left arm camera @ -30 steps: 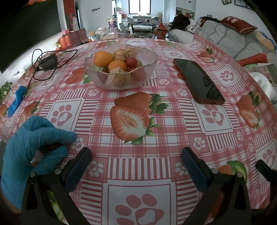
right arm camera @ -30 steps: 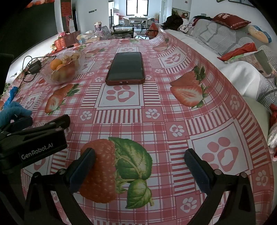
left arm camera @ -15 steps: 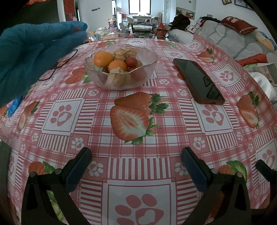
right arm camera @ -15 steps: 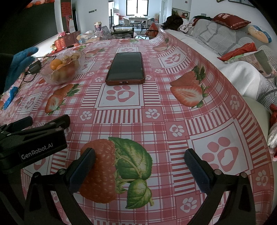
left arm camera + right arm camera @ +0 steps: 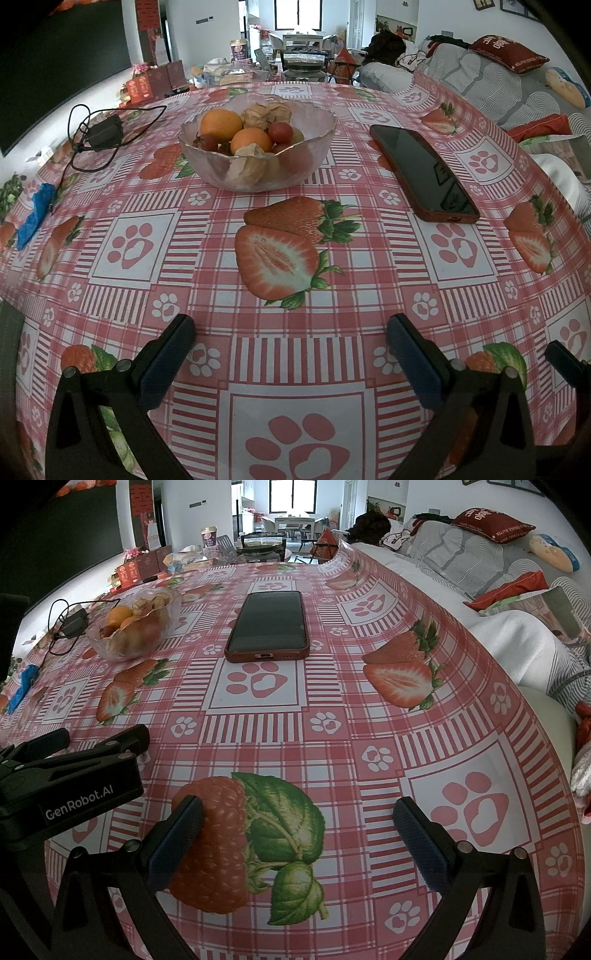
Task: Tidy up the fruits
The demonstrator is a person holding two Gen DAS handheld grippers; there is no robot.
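The left gripper (image 5: 291, 350) sits low over the near edge of the table, its two fingers spread wide with nothing between them but the cloth (image 5: 295, 295). It points level and straight ahead at the bowl (image 5: 258, 173). In the right wrist view, the left gripper (image 5: 103, 740) shows from the side as a black body lying close to the cloth, fingers aimed toward the far left of the table.

The right gripper (image 5: 299, 827) is likewise wide open and empty, held low above a printed raspberry at the near edge, just to the right of the left one. It faces down the table toward the phone (image 5: 269, 626). No hand is visible in either view.

The fruit lies in the glass bowl well ahead of the left gripper, on the far half of the table. Inside are two oranges (image 5: 221, 123), a cherry tomato (image 5: 280, 132) beside them, and several papery husked fruits (image 5: 266, 112); darker small fruits lie low at the left rim. From the right gripper the bowl (image 5: 136, 642) stands far off to the left.

The phone (image 5: 424, 173) lies flat, screen up, in a red case, to the right of the bowl and apart from it. A black charger (image 5: 105, 131) with its looped cable lies left of the bowl. A blue glove (image 5: 37, 210) lies near the left edge of the table. A sofa (image 5: 480, 554) with cushions runs along the right side.
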